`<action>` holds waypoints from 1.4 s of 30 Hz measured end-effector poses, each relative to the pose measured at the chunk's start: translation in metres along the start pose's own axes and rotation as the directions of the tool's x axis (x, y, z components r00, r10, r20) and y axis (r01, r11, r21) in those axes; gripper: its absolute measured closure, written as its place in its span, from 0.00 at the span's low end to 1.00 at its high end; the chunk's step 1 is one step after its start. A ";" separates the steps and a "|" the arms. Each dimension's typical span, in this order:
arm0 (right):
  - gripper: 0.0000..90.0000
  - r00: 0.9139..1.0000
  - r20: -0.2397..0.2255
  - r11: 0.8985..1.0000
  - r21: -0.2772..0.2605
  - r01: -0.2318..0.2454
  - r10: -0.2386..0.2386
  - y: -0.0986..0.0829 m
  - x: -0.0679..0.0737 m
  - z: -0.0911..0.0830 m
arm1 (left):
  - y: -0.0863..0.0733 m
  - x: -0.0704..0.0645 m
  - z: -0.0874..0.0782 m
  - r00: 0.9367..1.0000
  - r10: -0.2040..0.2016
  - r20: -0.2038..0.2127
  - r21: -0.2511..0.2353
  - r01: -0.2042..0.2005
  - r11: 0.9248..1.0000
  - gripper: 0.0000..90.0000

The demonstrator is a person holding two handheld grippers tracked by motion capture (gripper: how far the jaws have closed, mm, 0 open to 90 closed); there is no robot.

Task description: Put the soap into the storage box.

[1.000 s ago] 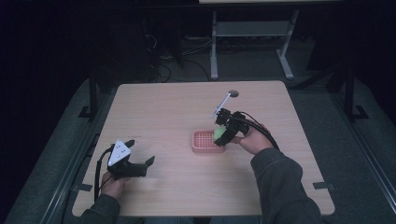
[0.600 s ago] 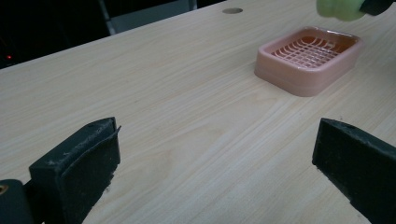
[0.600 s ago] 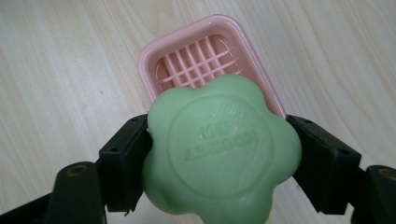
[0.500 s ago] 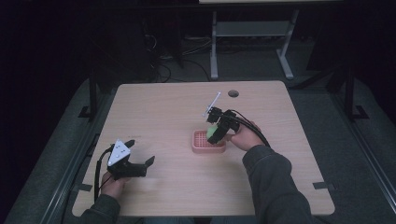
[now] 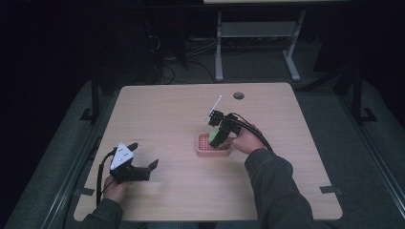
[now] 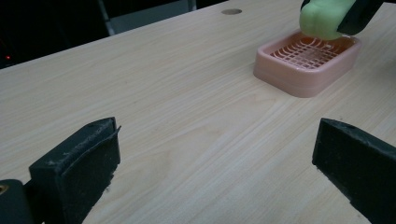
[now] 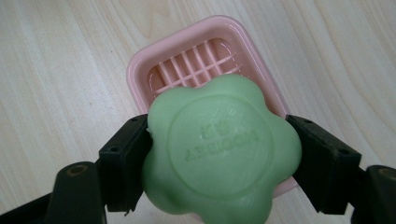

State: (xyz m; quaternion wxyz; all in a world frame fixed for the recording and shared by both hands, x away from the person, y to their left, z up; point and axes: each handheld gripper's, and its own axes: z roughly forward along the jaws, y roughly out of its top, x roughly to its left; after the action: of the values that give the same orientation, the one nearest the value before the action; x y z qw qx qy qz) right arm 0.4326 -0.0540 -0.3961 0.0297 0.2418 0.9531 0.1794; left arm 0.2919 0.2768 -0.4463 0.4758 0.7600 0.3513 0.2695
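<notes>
**Over the dish: right tongs holding soap**

At worktop centre, slightly toward the right edge, sits a pink dish (image 5: 213, 146) with a slatted grid floor. Right tongs (image 5: 218, 135) are directly above it, jaws clamped on a green flower-shaped soap (image 7: 219, 151). In the right gripper view the soap is gripped on two opposite sides, embossed face toward the camera, lettering too soft to read. It covers the near half of the dish; the grid shows past its far edge. In the left gripper view the soap's lower end hangs just above the dish rim; whether it touches the grid I cannot tell.

Left tongs (image 5: 144, 166) are near the front-left corner of the worktop, well apart from the dish, jaws wide with bare worktop (image 6: 187, 116) between them. Grey three-cornered plate (image 5: 121, 155) on top, cable trailing back toward the front edge. Left hand (image 5: 114, 189) grips it from below.

Round hole (image 5: 239, 95) in the worktop near the far edge, right of centre.
</notes>
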 end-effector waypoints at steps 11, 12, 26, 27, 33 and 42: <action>0.29 1.000 -0.010 1.000 0.020 -0.007 0.007 0.004 -0.001 0.014 | 0.000 0.000 0.000 1.000 0.002 0.000 -0.001 -0.002 1.000 0.00; 0.29 1.000 -0.010 1.000 0.020 -0.007 0.007 0.004 -0.001 0.014 | 0.000 0.000 0.000 1.000 0.002 0.000 -0.001 -0.002 1.000 0.00; 0.29 1.000 -0.011 1.000 0.021 -0.020 0.020 0.005 0.000 0.023 | 0.000 0.000 0.000 1.000 -0.003 0.001 -0.002 0.003 1.000 0.00; 0.29 1.000 -0.011 1.000 0.021 -0.019 0.020 0.005 0.000 0.024 | 0.000 0.000 0.000 1.000 -0.005 0.002 -0.002 0.005 1.000 0.00; 0.28 1.000 -0.012 0.999 0.019 -0.029 0.029 0.004 -0.001 0.025 | 0.000 0.000 0.000 1.000 -0.004 0.003 0.000 0.004 1.000 0.00; 0.28 0.999 -0.021 0.999 0.021 -0.038 0.038 0.003 -0.003 0.026 | 0.000 0.000 0.000 1.000 -0.004 0.002 0.000 0.004 1.000 0.00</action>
State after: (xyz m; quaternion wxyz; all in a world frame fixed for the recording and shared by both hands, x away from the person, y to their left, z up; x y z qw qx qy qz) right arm 0.4403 -0.0441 -0.4189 0.0136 0.2583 0.9504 0.1726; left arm 0.2917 0.2763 -0.4466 0.4768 0.7595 0.3522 0.2679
